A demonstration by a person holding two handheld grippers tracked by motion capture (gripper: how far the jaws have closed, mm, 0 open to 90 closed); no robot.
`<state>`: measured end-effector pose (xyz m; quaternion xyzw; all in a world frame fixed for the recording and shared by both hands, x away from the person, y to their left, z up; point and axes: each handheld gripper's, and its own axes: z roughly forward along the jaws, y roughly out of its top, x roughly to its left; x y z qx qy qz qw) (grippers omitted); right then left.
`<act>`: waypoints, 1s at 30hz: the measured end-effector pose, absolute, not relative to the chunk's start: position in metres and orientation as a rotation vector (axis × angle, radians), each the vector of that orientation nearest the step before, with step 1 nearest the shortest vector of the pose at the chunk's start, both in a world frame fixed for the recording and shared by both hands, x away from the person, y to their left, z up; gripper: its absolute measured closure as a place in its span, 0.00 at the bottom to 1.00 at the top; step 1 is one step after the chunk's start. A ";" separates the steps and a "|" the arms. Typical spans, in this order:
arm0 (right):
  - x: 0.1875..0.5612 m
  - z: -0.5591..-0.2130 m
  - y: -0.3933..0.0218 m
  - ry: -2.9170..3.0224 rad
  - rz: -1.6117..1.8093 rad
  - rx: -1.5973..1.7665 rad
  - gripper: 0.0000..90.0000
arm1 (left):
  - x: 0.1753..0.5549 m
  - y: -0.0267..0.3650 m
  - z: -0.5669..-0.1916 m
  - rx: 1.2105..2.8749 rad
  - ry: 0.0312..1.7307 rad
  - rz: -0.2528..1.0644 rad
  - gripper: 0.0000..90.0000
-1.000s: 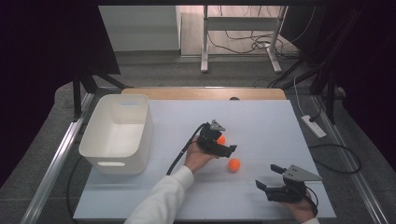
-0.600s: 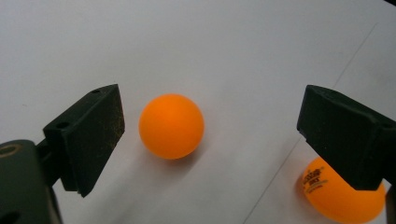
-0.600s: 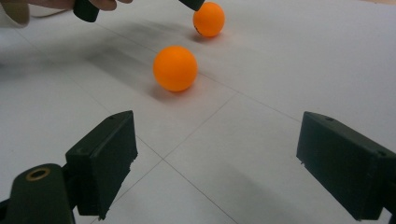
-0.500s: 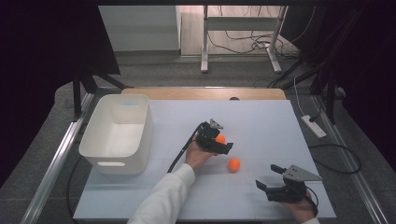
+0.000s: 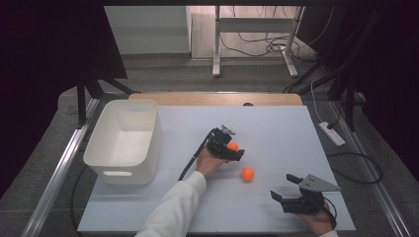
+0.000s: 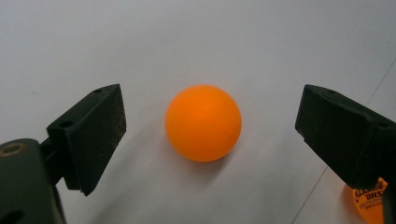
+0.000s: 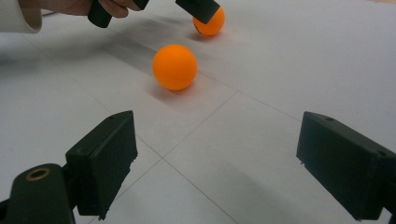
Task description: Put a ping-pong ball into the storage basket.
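Note:
An orange ball (image 6: 203, 122) rests on the white table (image 5: 276, 128), between the jaws of my left gripper (image 6: 212, 109), which stands open around it without touching. From the high view this gripper (image 5: 230, 142) and its ball (image 5: 233, 147) are at mid-table. A second orange ball (image 5: 247, 174) lies loose just nearer and to the right; it shows printed at the corner (image 6: 369, 198) of the left gripper view. My right gripper (image 5: 285, 188) is open near the front right edge. It (image 7: 219, 140) points at the loose ball (image 7: 174, 66), well short of it.
A white plastic bin (image 5: 123, 143) stands at the table's left side. A wooden board edge (image 5: 217, 98) runs along the back. A cable (image 5: 190, 165) trails from the left gripper. In the right gripper view the left gripper's jaw (image 7: 198, 8) covers the far ball (image 7: 212, 24).
The left gripper has edged very slightly forward around its ball. The loose ball and the right gripper have stayed where they were.

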<state>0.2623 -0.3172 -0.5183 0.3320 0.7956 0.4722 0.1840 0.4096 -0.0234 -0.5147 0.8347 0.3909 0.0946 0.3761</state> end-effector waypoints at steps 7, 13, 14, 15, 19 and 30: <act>0.262 -0.518 -0.317 2.243 1.333 0.936 0.13 | 0.410 -0.028 -0.520 2.168 1.001 0.261 0.17; 0.262 -0.518 -0.317 2.242 1.331 0.937 0.13 | 0.412 -0.027 -0.522 2.180 1.004 0.239 0.25; 0.262 -0.518 -0.317 2.243 1.331 0.936 0.13 | 0.412 -0.026 -0.522 2.177 1.004 0.226 0.27; 0.262 -0.518 -0.317 2.243 1.331 0.936 0.13 | 0.412 -0.026 -0.522 2.177 1.004 0.226 0.29; 0.262 -0.518 -0.317 2.244 1.330 0.937 0.13 | 0.412 -0.026 -0.523 2.185 0.994 0.209 0.36; 0.262 -0.518 -0.318 2.241 1.328 0.939 0.13 | 0.412 -0.025 -0.524 2.197 0.953 0.211 0.57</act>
